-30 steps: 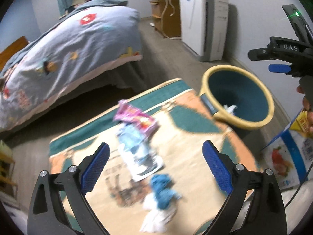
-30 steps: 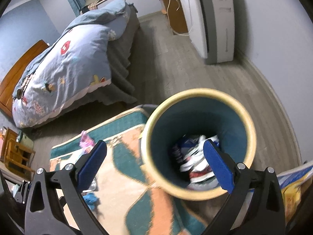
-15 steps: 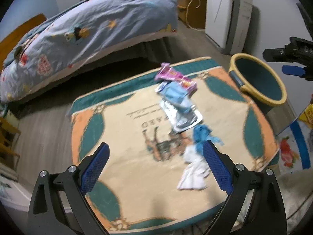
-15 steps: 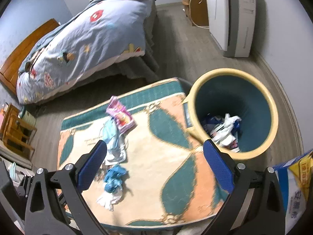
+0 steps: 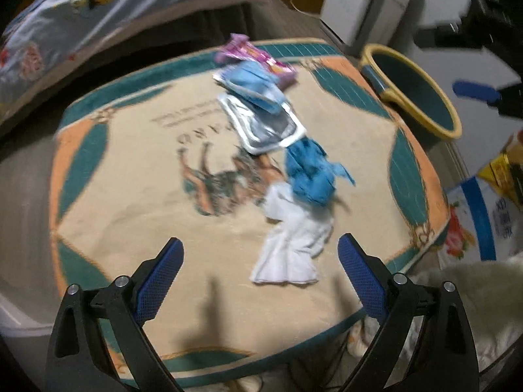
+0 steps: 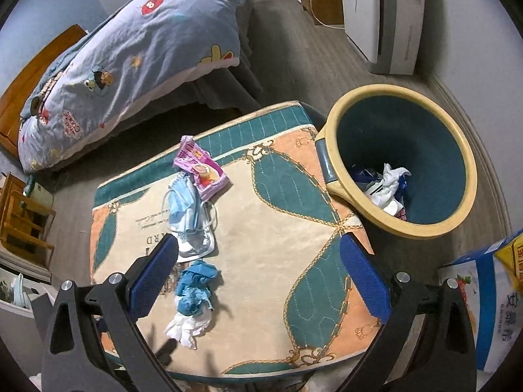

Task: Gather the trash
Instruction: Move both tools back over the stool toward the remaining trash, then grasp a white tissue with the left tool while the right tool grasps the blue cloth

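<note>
White and crumpled, the tissue (image 5: 289,248) lies on the rug-covered surface (image 5: 137,196), just ahead of the left gripper (image 5: 258,269) and a little to its right side. Its long way runs away from the jaws, toward the blue wad (image 5: 310,171) that touches its far end. Past that lie a silver wrapper (image 5: 261,124), a blue face mask (image 5: 255,83) and a pink packet (image 5: 251,54) — all in one line.

Both sets of jaws stand wide open and hold nothing. The left gripper is nearer to the tissue, I think, so it looks like the one to reach. The right gripper (image 6: 258,281) hangs higher, looking down on the whole line. The bin (image 6: 464,150) sits off the right edge of the surface — it already has trash inside.
</note>
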Action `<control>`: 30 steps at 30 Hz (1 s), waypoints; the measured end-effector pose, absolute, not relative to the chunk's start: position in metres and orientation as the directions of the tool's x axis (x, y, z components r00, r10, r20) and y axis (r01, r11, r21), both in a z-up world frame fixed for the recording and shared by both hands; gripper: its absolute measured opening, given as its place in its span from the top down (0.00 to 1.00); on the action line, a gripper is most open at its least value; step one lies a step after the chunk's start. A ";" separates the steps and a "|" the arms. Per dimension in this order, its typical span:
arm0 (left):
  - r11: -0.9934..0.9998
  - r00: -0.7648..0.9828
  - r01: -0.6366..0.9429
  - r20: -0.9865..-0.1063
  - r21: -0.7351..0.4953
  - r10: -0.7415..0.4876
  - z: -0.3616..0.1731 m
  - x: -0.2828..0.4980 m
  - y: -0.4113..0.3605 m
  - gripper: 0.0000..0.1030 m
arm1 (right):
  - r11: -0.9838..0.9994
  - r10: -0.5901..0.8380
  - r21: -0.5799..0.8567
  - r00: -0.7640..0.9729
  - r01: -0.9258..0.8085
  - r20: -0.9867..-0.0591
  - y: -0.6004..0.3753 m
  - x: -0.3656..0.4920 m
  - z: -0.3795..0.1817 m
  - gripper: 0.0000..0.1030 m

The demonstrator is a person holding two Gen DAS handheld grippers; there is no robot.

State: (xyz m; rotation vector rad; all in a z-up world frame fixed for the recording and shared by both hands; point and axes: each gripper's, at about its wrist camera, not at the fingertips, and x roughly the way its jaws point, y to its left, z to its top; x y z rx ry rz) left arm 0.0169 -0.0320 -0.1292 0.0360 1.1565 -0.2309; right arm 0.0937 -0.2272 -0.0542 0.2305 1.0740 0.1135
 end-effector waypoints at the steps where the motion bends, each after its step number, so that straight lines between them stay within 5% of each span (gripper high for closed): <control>1: 0.974 0.380 0.213 -0.911 -0.084 -0.161 -0.131 0.017 -0.036 0.09 | 0.971 0.200 0.239 0.470 0.023 -0.860 -0.227 0.095 -0.056 0.06; 3: 0.968 0.369 0.240 -0.914 -0.079 -0.166 -0.137 0.019 -0.042 0.12 | 0.971 0.198 0.236 0.463 0.027 -0.864 -0.228 0.099 -0.060 0.06; 9: 0.945 0.307 0.323 -0.938 -0.058 -0.162 -0.158 0.022 -0.060 0.42 | 0.973 0.196 0.231 0.442 0.025 -0.875 -0.225 0.105 -0.067 0.06; 13: 0.945 0.277 0.312 -0.942 -0.099 -0.190 -0.160 0.027 -0.052 0.85 | 0.971 0.206 0.237 0.430 0.020 -0.879 -0.218 0.109 -0.071 0.06; 25: 0.997 0.381 0.081 -0.923 -0.015 -0.045 -0.139 0.036 0.024 0.89 | 0.959 0.284 0.269 0.296 -0.090 -0.912 -0.157 0.102 -0.109 0.07; 30: 0.998 0.377 0.050 -0.925 -0.023 -0.040 -0.142 0.039 0.040 0.89 | 0.953 0.297 0.279 0.191 -0.115 -0.935 -0.133 0.096 -0.139 0.29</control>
